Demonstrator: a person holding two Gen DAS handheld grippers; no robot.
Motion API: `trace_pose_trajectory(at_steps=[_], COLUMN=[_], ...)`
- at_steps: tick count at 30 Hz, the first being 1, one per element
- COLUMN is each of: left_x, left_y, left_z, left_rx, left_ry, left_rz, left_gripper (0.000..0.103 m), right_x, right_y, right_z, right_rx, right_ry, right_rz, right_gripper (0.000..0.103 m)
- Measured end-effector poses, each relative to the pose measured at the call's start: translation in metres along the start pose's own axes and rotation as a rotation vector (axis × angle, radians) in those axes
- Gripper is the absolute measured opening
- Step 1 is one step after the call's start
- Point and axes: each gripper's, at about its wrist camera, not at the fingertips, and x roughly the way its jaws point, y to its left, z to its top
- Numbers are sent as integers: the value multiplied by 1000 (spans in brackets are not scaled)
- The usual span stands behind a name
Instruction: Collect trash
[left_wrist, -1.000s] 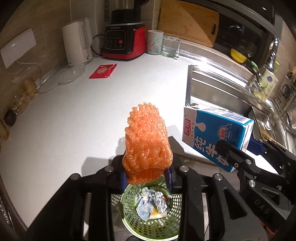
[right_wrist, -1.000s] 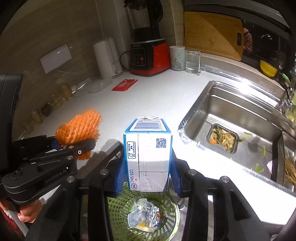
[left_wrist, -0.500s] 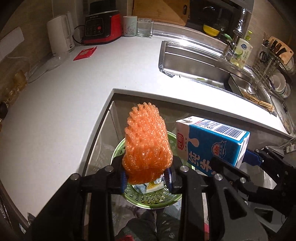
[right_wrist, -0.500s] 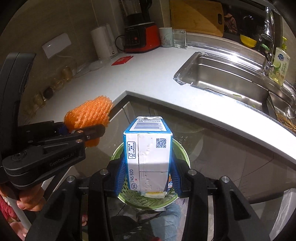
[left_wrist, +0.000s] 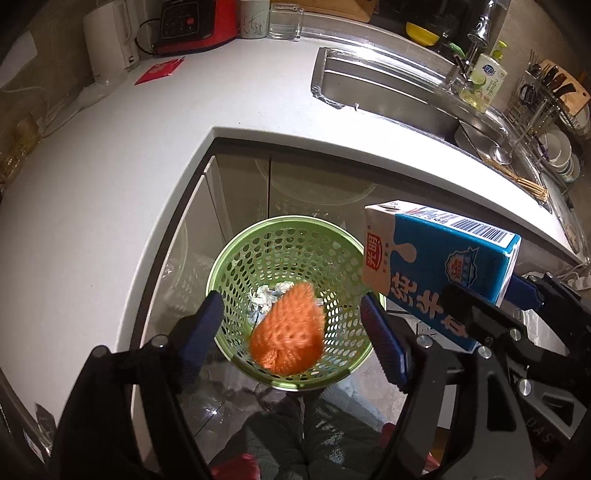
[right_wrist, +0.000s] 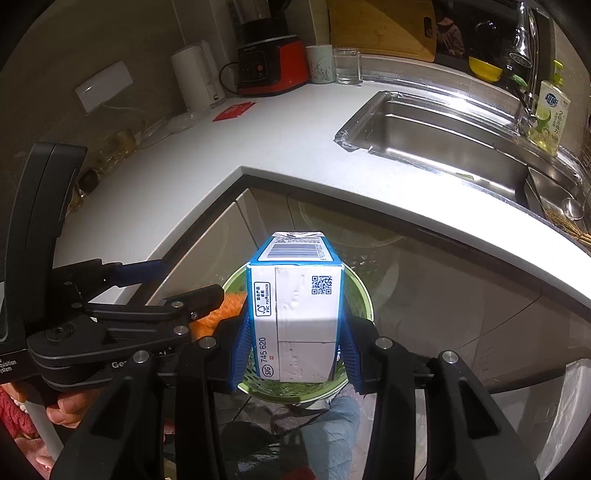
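Observation:
A green perforated bin (left_wrist: 280, 236) stands on the floor below the counter corner; it also shows in the right wrist view (right_wrist: 364, 295). My left gripper (left_wrist: 291, 325) is open above it. An orange foam fruit net (left_wrist: 288, 345) is blurred, falling into the bin onto crumpled foil (left_wrist: 267, 295); a bit of the net shows in the right wrist view (right_wrist: 221, 312). My right gripper (right_wrist: 295, 350) is shut on a blue and white milk carton (right_wrist: 295, 310), held above the bin's right side; the carton also shows in the left wrist view (left_wrist: 436, 269).
A white counter (left_wrist: 110, 177) wraps around the bin. A red packet (left_wrist: 159, 70) lies near a white kettle (left_wrist: 110, 37) and a red blender base (right_wrist: 273, 64). A steel sink (right_wrist: 443, 136) is at right, with a soap bottle (right_wrist: 550, 114). Cabinet doors (right_wrist: 424, 295) stand behind the bin.
My left gripper has opened and let go of the orange net, which drops into the bin. Both grippers have moved back off the counter to over the bin. The carton stays held.

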Motion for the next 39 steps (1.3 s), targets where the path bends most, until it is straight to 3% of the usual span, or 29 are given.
trace_pose_trajectory(at_steps=[14,24,25,27,30,39], left_x=[-12,-7,-6,-4,-1,-8], left_y=[13,38,41,45,51,57], left_z=[13,12,12,12,12,18], left_rx=[-28,-91,-97,-105,-121,-159], left_ry=[-52,-31,-28,-24,-16,-20], left_rz=[27,81,87,98,105,92], left_gripper=[80,80,80,80,80,80], right_x=[20,116,125,138,137,88], right_y=[-7,13,15,18,20,18], right_z=[7,-22,-26,-32,-29,12], right_rx=[0,-66,-74,-78,-77,-83], right_ry=[31,173,200,244,247,154], right_rz=[14,89,95,102,101,66], right_gripper=[42,44,45,59,70,82])
